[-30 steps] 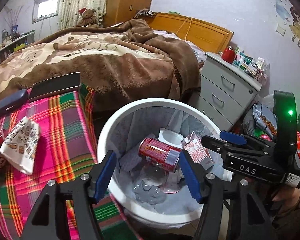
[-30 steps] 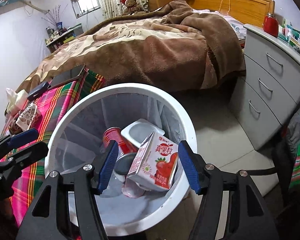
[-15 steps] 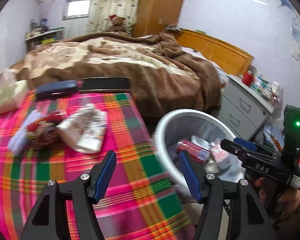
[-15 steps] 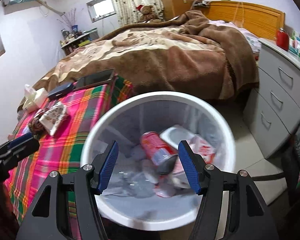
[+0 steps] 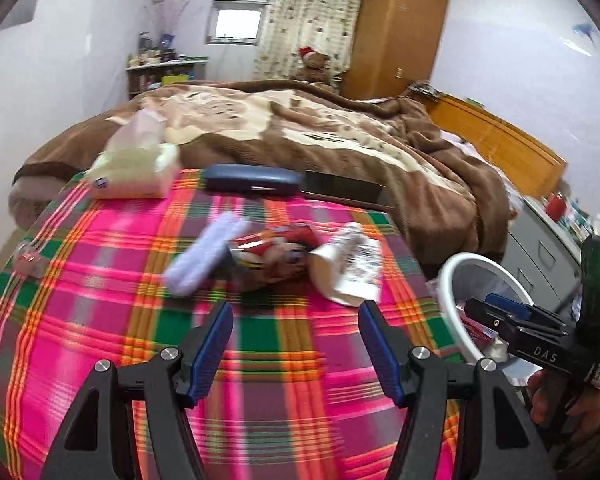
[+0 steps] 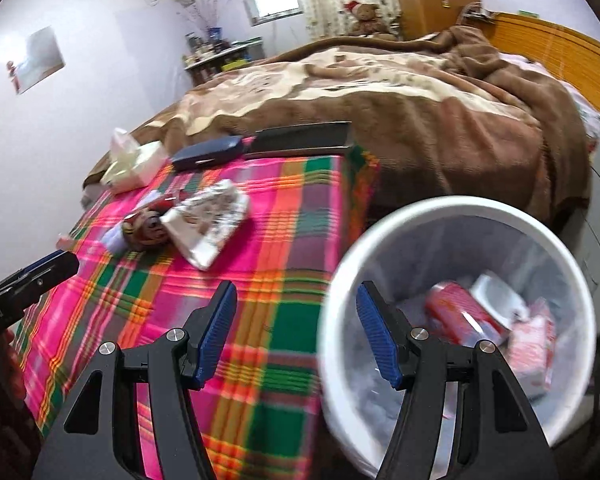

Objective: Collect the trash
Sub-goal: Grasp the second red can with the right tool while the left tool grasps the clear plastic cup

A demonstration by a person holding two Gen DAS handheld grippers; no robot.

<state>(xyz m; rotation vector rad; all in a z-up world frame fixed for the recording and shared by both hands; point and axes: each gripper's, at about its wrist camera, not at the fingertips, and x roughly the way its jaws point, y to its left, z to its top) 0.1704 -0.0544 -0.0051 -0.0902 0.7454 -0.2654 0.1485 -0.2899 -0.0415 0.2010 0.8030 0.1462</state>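
So, trash split two ways. White trash bin point(image 6: 456, 212) sat lower right of the right wrist frame, lined with a pale bag, holding a red can point(image 6: 458, 314), a white cup point(image 6: 496, 292) and a pink carton point(image 6: 534, 344), all motion-blurred. Same bin point(image 5: 450, 280) showed at right edge of the left wrist frame, just beside the counter point(image 5: 260, 400) with the pink-green plaid cloth.

Uncollected items lay mid-counter: a crumpled printed white wrapper point(image 5: 348, 268), touching a red-brown snack wrapper point(image 5: 272, 252), with a pale lilac tube-shaped piece point(image 5: 204, 256) on its left. A small clear-and-red scrap point(image 5: 30, 258) sat at the counter's left edge.

Left hand-held gripper point(image 5: 296, 348) hung over the counter's near part, blue pads wide apart, nothing between them. Right hand-held gripper point(image 6: 296, 336) sat above the counter/bin boundary, pads apart too, empty; its right pad overlapped the bin rim in frame.

Far counter edge: tissue pack point(image 5: 136, 172), dark blue case point(image 5: 252, 178), black tablet point(image 5: 340, 190). Behind: bed with brown blanket point(image 5: 340, 128), teddy bear point(image 5: 314, 64), wooden wardrobe point(image 5: 396, 36), grey drawer unit point(image 5: 540, 244) at right.
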